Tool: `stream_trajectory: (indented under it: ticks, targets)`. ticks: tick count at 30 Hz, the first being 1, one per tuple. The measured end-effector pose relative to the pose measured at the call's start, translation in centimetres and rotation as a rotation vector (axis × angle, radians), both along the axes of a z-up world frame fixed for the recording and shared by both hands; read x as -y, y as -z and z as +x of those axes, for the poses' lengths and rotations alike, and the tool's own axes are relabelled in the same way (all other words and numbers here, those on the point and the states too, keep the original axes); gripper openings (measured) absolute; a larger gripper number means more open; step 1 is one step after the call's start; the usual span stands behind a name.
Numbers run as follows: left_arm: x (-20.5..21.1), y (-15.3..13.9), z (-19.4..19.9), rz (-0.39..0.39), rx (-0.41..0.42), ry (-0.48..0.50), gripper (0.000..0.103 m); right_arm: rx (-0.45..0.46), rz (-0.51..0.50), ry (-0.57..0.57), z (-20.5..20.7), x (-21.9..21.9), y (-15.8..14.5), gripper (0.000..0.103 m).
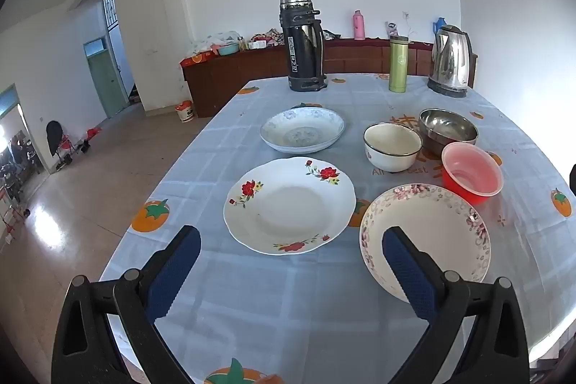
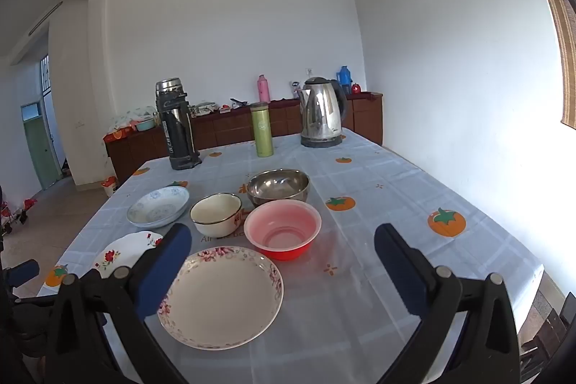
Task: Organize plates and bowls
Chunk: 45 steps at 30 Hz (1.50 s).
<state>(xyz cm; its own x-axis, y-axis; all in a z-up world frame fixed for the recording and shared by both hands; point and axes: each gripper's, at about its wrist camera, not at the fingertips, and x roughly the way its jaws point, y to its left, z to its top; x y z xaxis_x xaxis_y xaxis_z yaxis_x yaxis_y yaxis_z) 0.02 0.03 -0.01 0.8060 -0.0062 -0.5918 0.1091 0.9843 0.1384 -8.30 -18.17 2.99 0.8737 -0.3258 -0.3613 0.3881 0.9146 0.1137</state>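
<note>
On the table stand three plates and three bowls. A red-flower plate lies in front of my open, empty left gripper. A pink-rimmed plate sits to its right, partly behind the right finger; it also shows in the right wrist view. A blue-patterned plate lies farther back. A white bowl, a steel bowl and a red bowl cluster at the right. My right gripper is open and empty, above the pink-rimmed plate and red bowl.
A black thermos, a green flask and a steel kettle stand along the table's far edge. A brown sideboard lies behind. The table's left edge drops to the floor.
</note>
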Motion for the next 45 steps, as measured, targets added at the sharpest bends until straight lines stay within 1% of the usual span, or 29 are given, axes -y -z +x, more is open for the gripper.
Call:
stream_trajectory:
  ticks: [4, 8, 10, 12, 17, 45]
  targets:
    - [0.1, 0.1, 0.2, 0.0, -0.006, 0.0, 0.102, -0.004, 0.003, 0.0, -0.1, 0.0, 0.0, 0.103]
    - [0.4, -0.3, 0.2, -0.004, 0.001, 0.0, 0.102, -0.005, 0.001, -0.001, -0.2, -0.1, -0.1, 0.103]
    - [0.1, -0.6, -0.1, -0.009, 0.012, -0.001, 0.102, -0.007, 0.0, 0.0, -0.2, -0.3, 0.0, 0.103]
    - [-0.6, -0.6, -0.4, -0.031, 0.018, -0.003, 0.102, -0.003, -0.006, -0.001, -0.2, -0.3, -0.2, 0.103]
    - [-0.8, -0.6, -0.3, -0.045, 0.01, 0.002, 0.102, 0.003, -0.009, -0.002, -0.5, -0.4, -0.5, 0.103]
    - [-1.2, 0.1, 0.6, -0.051, -0.012, -0.003, 0.102, -0.008, -0.004, -0.004, -0.1, -0.6, -0.2, 0.103]
